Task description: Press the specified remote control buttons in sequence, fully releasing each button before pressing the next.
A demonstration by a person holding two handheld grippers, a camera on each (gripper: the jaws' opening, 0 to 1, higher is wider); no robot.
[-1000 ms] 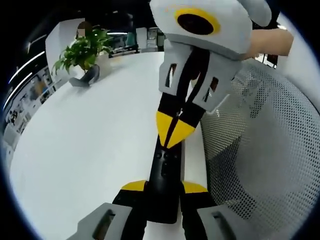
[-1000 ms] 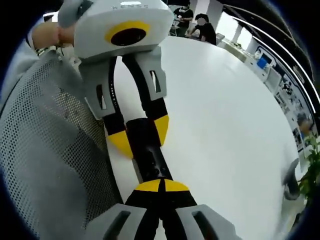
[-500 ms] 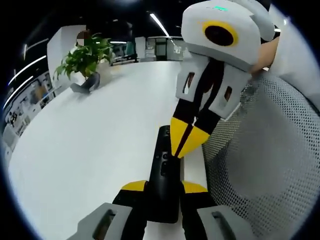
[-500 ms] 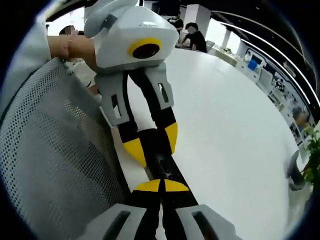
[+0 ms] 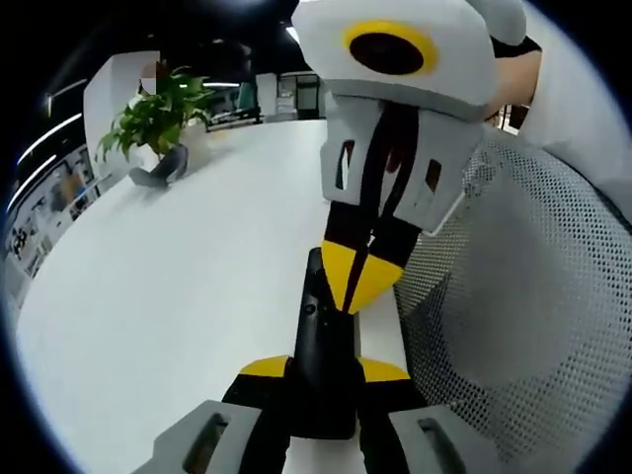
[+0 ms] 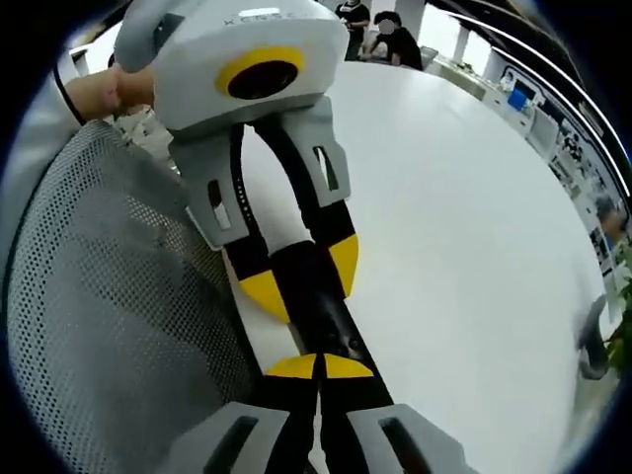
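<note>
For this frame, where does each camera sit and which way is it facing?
Left gripper view: rides on the left gripper, looking along the black remote it clamps, across the white table toward a potted plant; the right gripper comes in from the right, tips shut on the remote's top, with a hand behind it.
Right gripper view: rides on the right gripper, facing back at the left gripper holding the remote; a hand shows.
Shared: remote, table, mesh chair back, both grippers.
</note>
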